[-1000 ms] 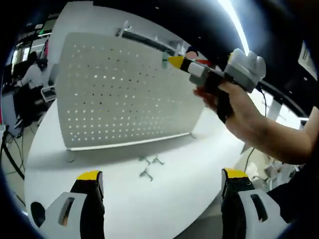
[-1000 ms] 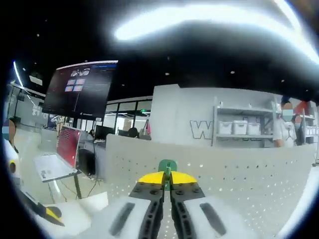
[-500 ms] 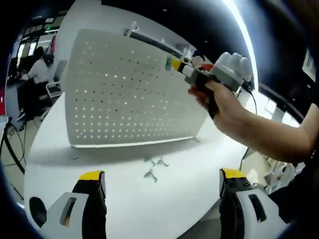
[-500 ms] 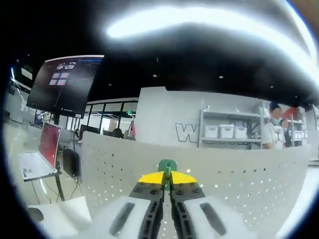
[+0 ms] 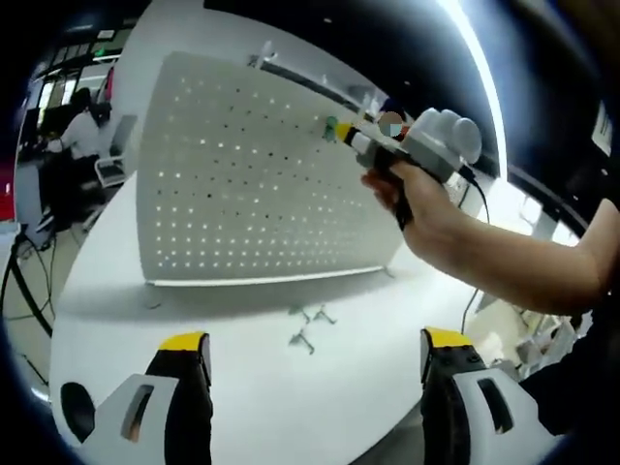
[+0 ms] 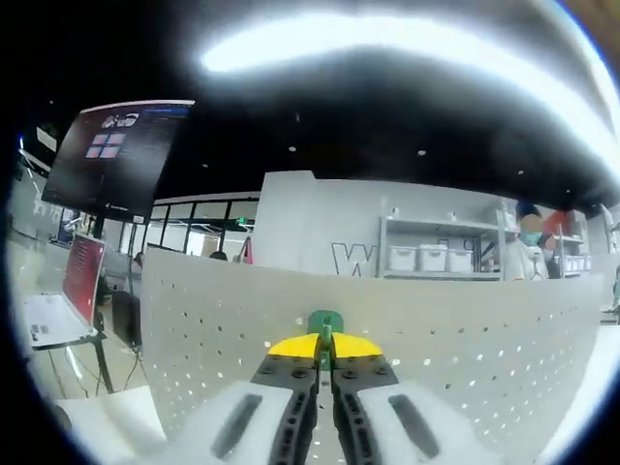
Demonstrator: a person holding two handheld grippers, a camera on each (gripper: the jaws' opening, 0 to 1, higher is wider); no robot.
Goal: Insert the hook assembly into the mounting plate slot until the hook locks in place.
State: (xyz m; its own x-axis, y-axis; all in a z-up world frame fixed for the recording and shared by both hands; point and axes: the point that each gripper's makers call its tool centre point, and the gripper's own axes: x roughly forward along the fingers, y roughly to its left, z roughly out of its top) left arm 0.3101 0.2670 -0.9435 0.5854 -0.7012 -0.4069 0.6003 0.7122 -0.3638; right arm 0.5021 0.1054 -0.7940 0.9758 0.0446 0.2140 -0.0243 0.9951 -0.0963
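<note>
Closer now, right tool (image 6: 325, 346) pinches green hook (image 6: 325, 321) near pegboard (image 6: 465, 349); left tool (image 5: 308, 354) gapes wide.

A small green hook assembly (image 6: 325, 321) is pinched near the upper part of a white perforated mounting plate (image 5: 252, 184) standing upright on the table. Spare metal hooks (image 5: 308, 326) lie near its base.

Blown-out ceiling lights, heavy fisheye bend

The ceiling light strip (image 6: 387, 53) glares white in both views; the pegboard (image 5: 252, 184) casts a soft shadow on the pale worktop (image 5: 291, 387), edges curved and smeared.
</note>
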